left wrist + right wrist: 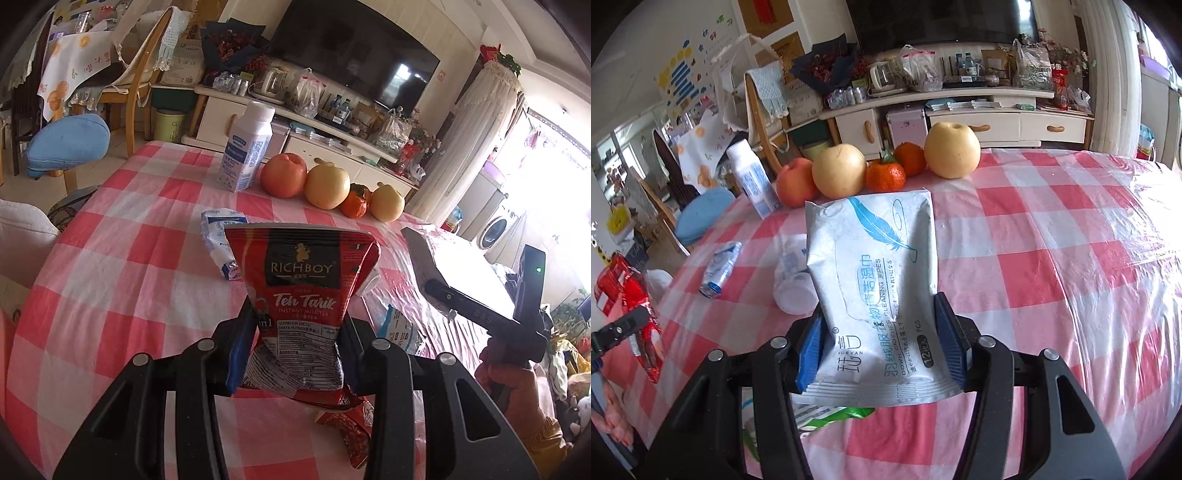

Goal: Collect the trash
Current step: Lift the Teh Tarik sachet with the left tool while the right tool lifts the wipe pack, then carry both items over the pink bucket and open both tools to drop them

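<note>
My left gripper [295,332] is shut on a red Richboy Teh Tarik milk tea packet [304,280] and holds it upright above the checked tablecloth [122,258]. My right gripper [879,332] is shut on a white cleaning wipes pack [875,280] with a blue feather print, held above the table. A crumpled white-and-blue wrapper [221,243] lies on the cloth ahead of the left gripper; it also shows in the right wrist view [720,269]. A lying white bottle [794,280] sits just left of the wipes pack. The red packet shows at the left edge of the right wrist view [624,295].
A standing white bottle [245,151] and a row of fruit, an apple [283,174], pears [327,186] and tangerines [354,205], sit at the table's far edge. More red packaging [347,432] lies under the left gripper. A green-and-white wrapper [834,415] lies under the right gripper. Chairs and a TV cabinet [960,122] stand beyond.
</note>
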Available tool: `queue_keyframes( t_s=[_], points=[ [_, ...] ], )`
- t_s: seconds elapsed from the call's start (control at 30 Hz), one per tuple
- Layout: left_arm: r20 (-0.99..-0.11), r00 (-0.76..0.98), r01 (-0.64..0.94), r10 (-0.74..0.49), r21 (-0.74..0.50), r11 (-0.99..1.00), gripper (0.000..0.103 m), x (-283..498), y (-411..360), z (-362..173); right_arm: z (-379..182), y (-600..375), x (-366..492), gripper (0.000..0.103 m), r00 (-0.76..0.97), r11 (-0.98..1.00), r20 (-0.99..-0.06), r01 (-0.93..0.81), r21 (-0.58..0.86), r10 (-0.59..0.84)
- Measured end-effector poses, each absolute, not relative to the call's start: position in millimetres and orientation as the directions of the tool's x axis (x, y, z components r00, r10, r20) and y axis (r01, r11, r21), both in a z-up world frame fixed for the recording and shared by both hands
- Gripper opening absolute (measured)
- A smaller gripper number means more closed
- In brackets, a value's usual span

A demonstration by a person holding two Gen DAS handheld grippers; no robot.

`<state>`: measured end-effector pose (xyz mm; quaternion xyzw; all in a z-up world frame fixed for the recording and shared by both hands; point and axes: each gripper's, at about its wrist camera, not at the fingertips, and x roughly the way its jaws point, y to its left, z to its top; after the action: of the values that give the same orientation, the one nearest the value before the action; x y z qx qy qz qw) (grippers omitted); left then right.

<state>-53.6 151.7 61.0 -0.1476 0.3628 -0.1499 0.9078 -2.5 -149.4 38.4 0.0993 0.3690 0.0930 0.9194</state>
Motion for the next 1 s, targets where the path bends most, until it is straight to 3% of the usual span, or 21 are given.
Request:
queue_keyframes(
  t_s=[0.5, 1.0],
  points=[
    [-0.579, 0.774, 0.051, -0.258, -0.349, 0.936, 0.042, -69.8, 200.9, 88.8, 83.3, -86.5, -30.9, 0.056, 0.711, 0.929, -0.603, -0.225, 0.294, 0.362],
    [-0.548, 0.835, -0.192, -0.050, -0.376, 0.907, 0.042, -97.7, 296.1, 113.4, 119.1, 61.2, -64.7, 0.056, 0.585, 0.812, -0.572, -0.494, 0.312, 0.575]
  ],
)
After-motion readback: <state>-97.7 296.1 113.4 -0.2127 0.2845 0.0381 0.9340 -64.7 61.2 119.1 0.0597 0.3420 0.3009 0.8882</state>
